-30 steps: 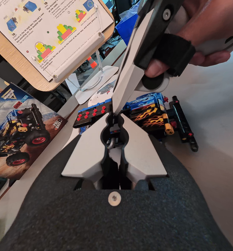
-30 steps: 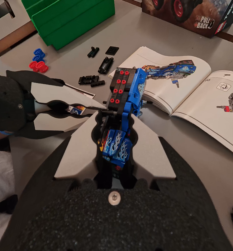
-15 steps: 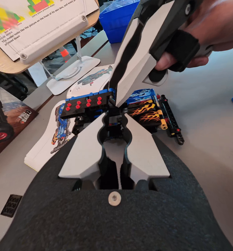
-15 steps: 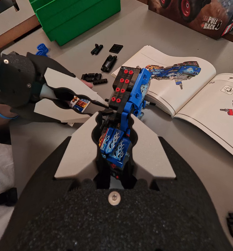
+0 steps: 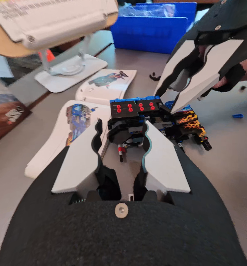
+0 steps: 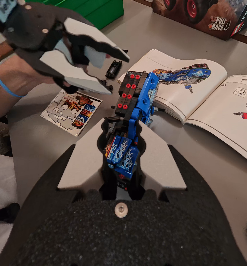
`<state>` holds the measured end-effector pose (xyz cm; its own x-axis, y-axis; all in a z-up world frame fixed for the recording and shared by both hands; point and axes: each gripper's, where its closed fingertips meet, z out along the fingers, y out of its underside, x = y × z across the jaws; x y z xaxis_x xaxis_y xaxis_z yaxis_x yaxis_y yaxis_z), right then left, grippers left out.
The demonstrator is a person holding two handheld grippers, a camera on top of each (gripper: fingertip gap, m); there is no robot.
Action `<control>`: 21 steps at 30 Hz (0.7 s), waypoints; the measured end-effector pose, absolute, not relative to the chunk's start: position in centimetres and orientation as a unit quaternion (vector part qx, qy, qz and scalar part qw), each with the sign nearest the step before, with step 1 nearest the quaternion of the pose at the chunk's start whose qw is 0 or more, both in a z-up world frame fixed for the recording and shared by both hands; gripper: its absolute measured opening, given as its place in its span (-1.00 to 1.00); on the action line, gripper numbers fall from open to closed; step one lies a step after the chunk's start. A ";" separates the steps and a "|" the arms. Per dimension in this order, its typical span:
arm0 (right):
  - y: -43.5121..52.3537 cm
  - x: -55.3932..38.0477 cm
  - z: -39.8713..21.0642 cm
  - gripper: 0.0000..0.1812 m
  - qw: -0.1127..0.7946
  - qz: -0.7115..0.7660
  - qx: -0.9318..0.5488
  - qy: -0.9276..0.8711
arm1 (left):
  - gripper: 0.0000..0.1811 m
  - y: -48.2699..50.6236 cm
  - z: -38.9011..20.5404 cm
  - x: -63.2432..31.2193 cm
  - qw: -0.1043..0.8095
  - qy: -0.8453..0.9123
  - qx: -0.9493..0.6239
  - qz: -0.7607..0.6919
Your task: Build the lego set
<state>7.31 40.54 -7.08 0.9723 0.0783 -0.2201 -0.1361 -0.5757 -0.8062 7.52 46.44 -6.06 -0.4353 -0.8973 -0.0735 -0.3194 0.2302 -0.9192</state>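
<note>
The partly built lego truck [image 6: 143,100] is blue and black, with flame stickers and red studs on a black panel. It rests on the grey table. My right gripper [image 6: 122,125] is shut on its flame-stickered end, and it also shows at the upper right of the left wrist view [image 5: 164,103]. My left gripper [image 5: 122,129] is open and empty, a little short of the truck's black side [image 5: 124,129]. In the right wrist view it [image 6: 118,75] hovers open to the left of the truck, clear of it.
An open instruction booklet [image 6: 177,92] lies under and behind the truck. A sticker sheet [image 6: 71,113] and loose black pieces [image 6: 114,69] lie to its left. The set's box [image 6: 206,17], a green bin [image 6: 102,11], a blue bin [image 5: 148,31] and a board on a stand [image 5: 71,72] line the table.
My left gripper was shut with its tips against the truck's side. It has opened and drawn back from the truck. My right gripper still holds the truck in about the same place.
</note>
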 end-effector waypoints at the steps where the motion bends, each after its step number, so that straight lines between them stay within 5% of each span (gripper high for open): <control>1: 40.5 7.3 -7.1 -0.59 0.461 0.115 -0.880 0.016 | -0.40 46.4 -6.6 8.0 0.300 0.721 -0.421 -0.462; 6: 40.6 7.3 -7.1 -0.59 0.467 0.110 -0.877 0.021 | -0.55 45.1 -7.8 9.3 0.281 0.740 -0.385 -0.474; 21: 40.3 6.9 -7.2 -0.58 0.496 0.062 -0.865 0.035 | -0.55 44.6 -7.8 7.8 0.336 0.695 -0.439 -0.459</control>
